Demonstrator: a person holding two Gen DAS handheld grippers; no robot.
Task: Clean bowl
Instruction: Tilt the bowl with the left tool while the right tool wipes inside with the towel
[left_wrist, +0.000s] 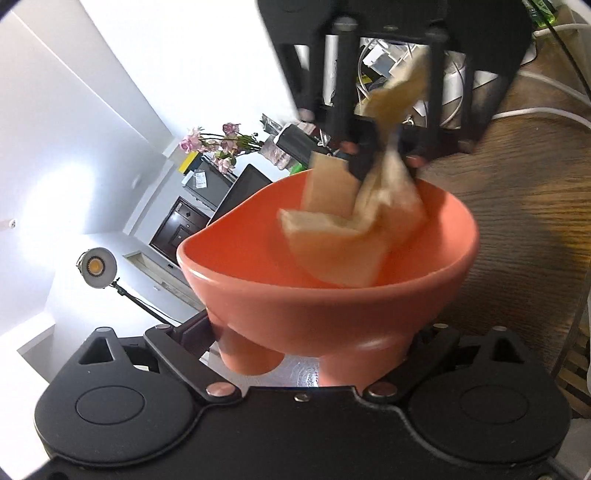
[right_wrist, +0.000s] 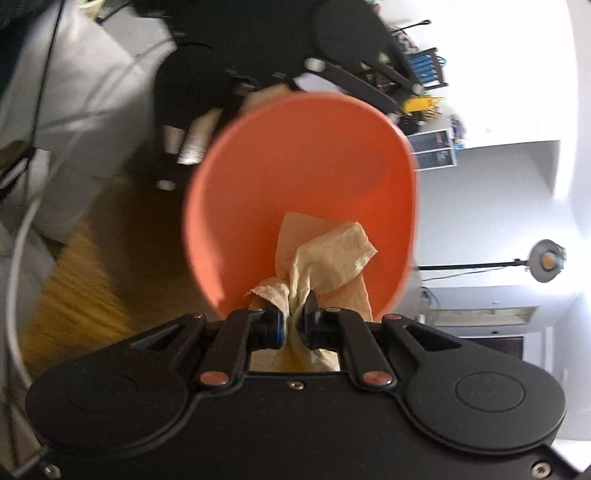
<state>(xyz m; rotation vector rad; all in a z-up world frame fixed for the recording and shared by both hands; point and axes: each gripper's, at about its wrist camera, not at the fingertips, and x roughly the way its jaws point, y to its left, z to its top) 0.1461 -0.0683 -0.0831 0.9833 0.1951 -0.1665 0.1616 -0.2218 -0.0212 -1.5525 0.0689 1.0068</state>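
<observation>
My left gripper (left_wrist: 316, 332) is shut on an orange bowl (left_wrist: 325, 302), clasping it low on its footed base and holding it tilted in the air. The bowl's mouth faces the right gripper (left_wrist: 384, 158), which reaches in from above. In the right wrist view the bowl (right_wrist: 303, 166) fills the middle. My right gripper (right_wrist: 295, 319) is shut on a crumpled tan cloth (right_wrist: 325, 258). The cloth (left_wrist: 343, 243) hangs down and lies against the bowl's inner wall. Both views are blurred by motion.
A wooden table (left_wrist: 517, 229) lies below and right of the bowl, with white cables (left_wrist: 535, 110) and clutter at its far side. A lamp on a stand (left_wrist: 98, 267), pink flowers (left_wrist: 221, 144) and a dark cabinet (left_wrist: 181, 229) stand by the white wall.
</observation>
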